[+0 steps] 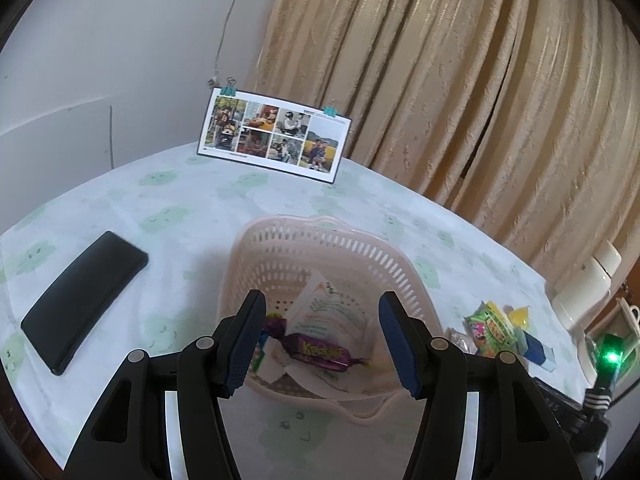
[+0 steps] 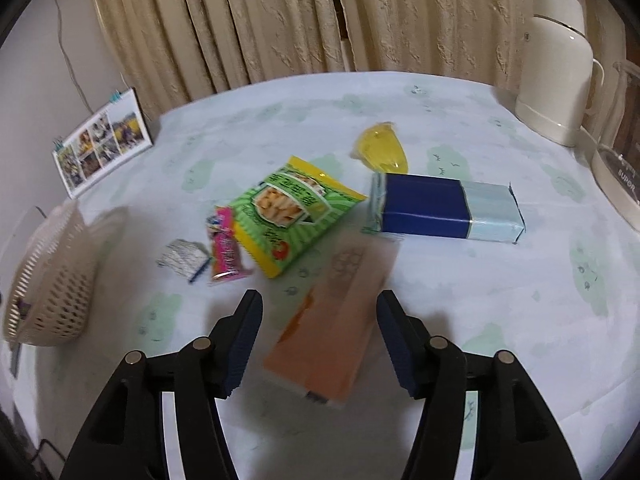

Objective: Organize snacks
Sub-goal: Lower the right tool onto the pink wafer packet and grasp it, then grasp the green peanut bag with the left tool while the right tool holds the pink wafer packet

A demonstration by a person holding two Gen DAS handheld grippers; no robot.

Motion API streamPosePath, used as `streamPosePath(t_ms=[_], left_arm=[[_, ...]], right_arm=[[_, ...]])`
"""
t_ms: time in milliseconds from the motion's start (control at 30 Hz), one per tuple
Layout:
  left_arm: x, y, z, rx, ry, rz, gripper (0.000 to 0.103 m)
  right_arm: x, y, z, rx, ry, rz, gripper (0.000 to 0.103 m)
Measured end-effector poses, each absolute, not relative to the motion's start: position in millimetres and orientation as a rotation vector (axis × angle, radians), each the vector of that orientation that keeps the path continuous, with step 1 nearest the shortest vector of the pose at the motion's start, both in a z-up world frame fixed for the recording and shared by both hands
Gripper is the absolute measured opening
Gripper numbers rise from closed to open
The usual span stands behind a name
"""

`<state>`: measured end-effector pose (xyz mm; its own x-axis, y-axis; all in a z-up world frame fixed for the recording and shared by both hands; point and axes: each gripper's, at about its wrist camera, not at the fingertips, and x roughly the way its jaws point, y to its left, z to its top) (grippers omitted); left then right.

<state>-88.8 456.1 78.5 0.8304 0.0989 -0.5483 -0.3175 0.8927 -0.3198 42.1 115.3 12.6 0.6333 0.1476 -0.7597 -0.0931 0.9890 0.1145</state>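
Nearest my right gripper (image 2: 320, 348), jaws apart and empty, lies a blurred flat orange snack packet (image 2: 332, 320) between the fingers: pick step, I judge; next I lower and close on it. My left gripper (image 1: 322, 340), also apart and empty, hangs over the pale pink perforated plastic basket (image 1: 280, 248) at left, holding one purple wrapped candy (image 1: 324, 354) and one white printed packet (image 1: 332, 312). Loose on the table: one green-yellow chip bag (image 2: 292, 212), one pink bar (image 2: 226, 248), one silver sachet (image 2: 182, 258), one blue box (image 2: 444, 210), one yellow jelly cup (image 2: 382, 152).
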Motion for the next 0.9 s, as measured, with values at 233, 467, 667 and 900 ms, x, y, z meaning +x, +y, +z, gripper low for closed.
streamPosePath(t_ms=[233,467,667,900], left_arm=[[-85,437,84,-0.38,0.551,0.191,0.06],[-78,415,91,-0.343,0.552,0.154,0.061],[-67,385,97,-0.284,0.558,0.103,0.061],[-44,336,97,-0.2,0.582,0.021,0.061]], right_arm=[[51,113,7,-0.002,0.896,0.122,0.053],[50,100,9,-0.009,0.895,0.142,0.033],[43,83,10,0.022,0.897,0.159,0.031],[31,60,13,0.072,0.894,0.177,0.03]])
